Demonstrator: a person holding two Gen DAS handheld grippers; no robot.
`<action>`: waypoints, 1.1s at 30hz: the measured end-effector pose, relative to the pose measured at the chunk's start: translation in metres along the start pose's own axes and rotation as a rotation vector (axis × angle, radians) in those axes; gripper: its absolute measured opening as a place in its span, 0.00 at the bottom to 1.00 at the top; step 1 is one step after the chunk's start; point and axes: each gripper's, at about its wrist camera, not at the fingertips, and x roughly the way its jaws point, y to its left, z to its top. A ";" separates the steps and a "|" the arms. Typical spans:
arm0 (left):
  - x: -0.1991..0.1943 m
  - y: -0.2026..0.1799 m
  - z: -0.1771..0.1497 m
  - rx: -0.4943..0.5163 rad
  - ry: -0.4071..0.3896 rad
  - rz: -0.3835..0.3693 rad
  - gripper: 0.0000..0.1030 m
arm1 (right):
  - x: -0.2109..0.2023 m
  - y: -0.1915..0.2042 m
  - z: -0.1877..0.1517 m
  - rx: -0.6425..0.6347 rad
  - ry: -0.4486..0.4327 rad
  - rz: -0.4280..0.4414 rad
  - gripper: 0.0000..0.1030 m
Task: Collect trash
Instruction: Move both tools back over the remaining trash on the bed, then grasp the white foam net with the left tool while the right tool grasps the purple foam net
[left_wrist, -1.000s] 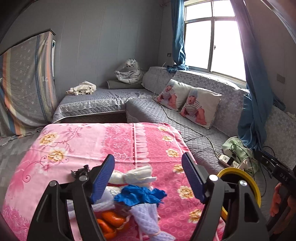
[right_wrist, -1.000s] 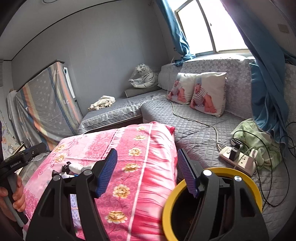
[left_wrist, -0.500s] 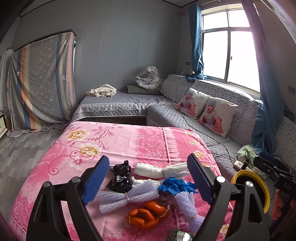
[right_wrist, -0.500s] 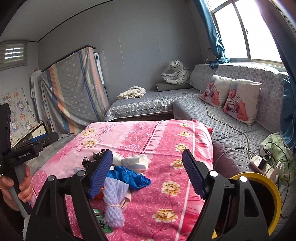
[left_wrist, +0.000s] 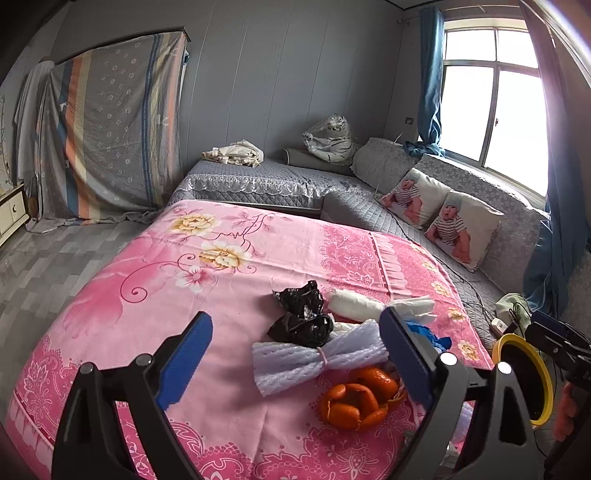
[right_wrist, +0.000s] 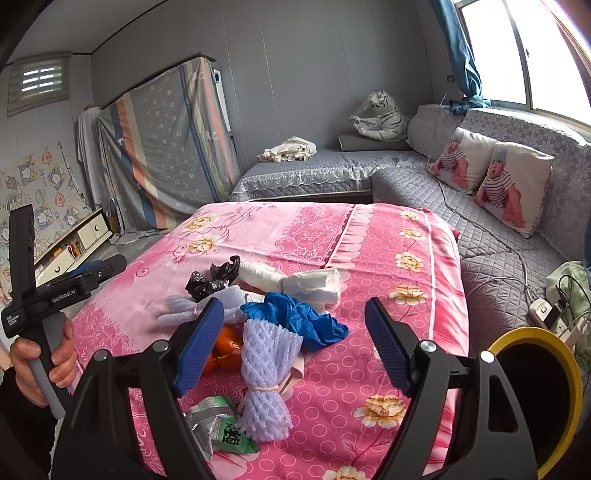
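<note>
Cushions (left_wrist: 436, 214), cable (right_wrist: 480, 236), power strip (right_wrist: 550, 317) beside yellow-rimmed bin (right_wrist: 532, 398).

Lying on the pink cloth (right_wrist: 413, 295) are two foam nets (right_wrist: 264, 373), one black bag (left_wrist: 301, 314), one blue glove (right_wrist: 299, 319), one white wad (right_wrist: 291, 280), one orange peel (left_wrist: 356, 402) and one green wrapper (right_wrist: 225, 432).

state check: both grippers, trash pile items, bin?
left hand-held gripper: open, jaws just widened, nothing gripped
right hand-held gripper: open, just widened, nothing gripped
orange peel: peeled open, on the pink cloth
foam net: tied in the middle, lying flat
black bag: crumpled
blue glove: crumpled
yellow-rimmed bin: open, contents not visible
</note>
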 end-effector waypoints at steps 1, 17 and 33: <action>0.003 0.004 -0.003 -0.004 0.006 0.004 0.86 | 0.003 0.000 -0.003 -0.001 0.010 0.003 0.72; 0.063 0.032 -0.048 -0.055 0.165 0.016 0.86 | 0.047 0.001 -0.033 -0.002 0.138 0.029 0.73; 0.107 0.026 -0.047 -0.073 0.241 -0.016 0.86 | 0.084 0.001 -0.055 -0.003 0.239 0.063 0.74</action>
